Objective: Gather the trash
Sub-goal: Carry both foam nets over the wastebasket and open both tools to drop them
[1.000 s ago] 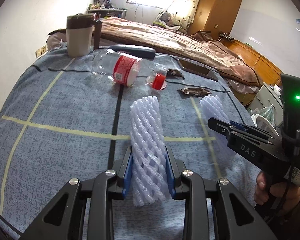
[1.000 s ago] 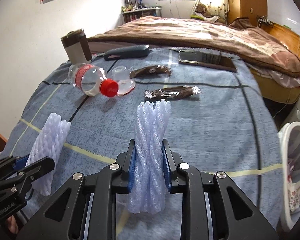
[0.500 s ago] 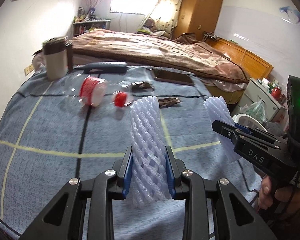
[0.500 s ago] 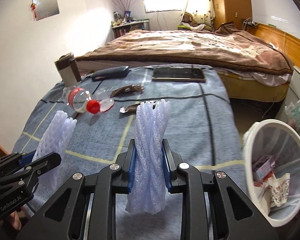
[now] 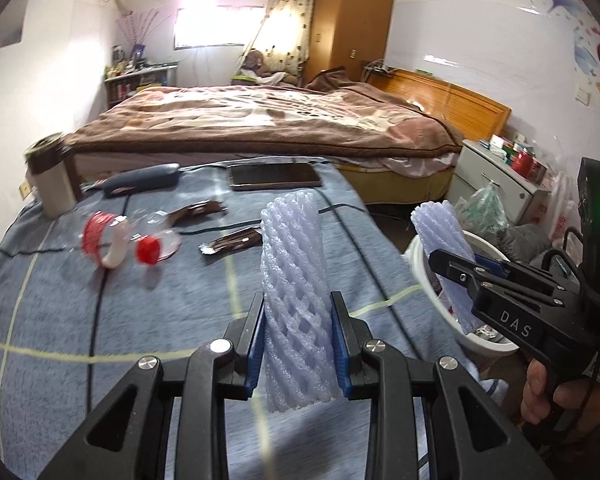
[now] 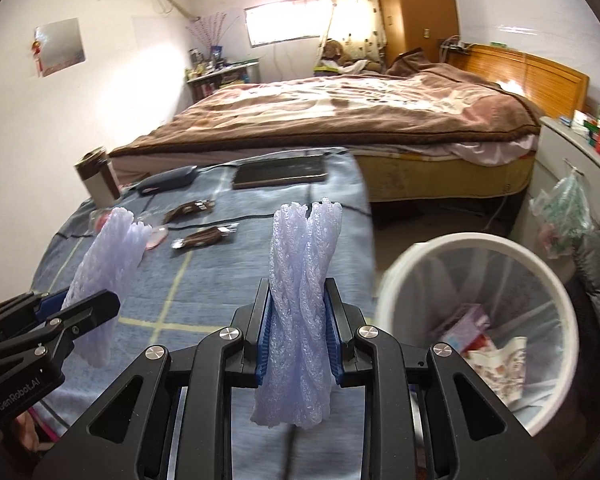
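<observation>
My left hand-held gripper [image 5: 298,354] pinches an upright foam net sleeve [image 5: 296,300]; my right hand-held gripper [image 6: 298,352] pinches a twisted foam sleeve [image 6: 302,312]. The white bin [image 6: 428,256] sits below and right of both, nearer my right hand-held gripper, off the surface [image 6: 220,272].

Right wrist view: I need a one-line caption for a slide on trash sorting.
Right gripper clamps a foam fruit net beside the white bin; left gripper holds another.
</observation>
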The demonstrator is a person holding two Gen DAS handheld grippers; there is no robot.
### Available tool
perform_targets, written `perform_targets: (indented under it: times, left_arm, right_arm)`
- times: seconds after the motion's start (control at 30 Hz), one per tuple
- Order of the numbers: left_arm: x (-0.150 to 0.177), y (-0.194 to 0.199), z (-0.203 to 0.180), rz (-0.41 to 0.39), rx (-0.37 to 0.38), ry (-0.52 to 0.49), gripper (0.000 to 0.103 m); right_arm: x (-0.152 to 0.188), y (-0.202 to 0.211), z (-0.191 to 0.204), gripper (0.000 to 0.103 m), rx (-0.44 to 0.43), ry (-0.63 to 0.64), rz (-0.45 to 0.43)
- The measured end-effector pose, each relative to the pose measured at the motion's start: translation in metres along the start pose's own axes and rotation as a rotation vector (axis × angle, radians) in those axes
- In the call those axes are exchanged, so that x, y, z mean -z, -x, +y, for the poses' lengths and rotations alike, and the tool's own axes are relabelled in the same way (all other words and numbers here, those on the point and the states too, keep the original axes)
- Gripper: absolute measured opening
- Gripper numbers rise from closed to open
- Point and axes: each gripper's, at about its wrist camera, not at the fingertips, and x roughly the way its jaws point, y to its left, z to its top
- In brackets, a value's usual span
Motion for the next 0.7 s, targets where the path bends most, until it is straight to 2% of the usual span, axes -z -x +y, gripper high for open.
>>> perform_targets:
  times: [0.17, 0.7]
  left_arm:
    - [-0.009, -0.011, -0.029, -0.001, 0.041, -0.041, 0.031]
    - [-0.024, -0.045, -0.113, 0.016, 0.095, -0.165, 0.031]
  right_arm:
    - [0.000, 0.011, -0.035, 0.026, 0.052, -0.036, -0.014]
    - [0.004, 0.018, -0.100, 0.026, 0.178, -0.102, -0.012]
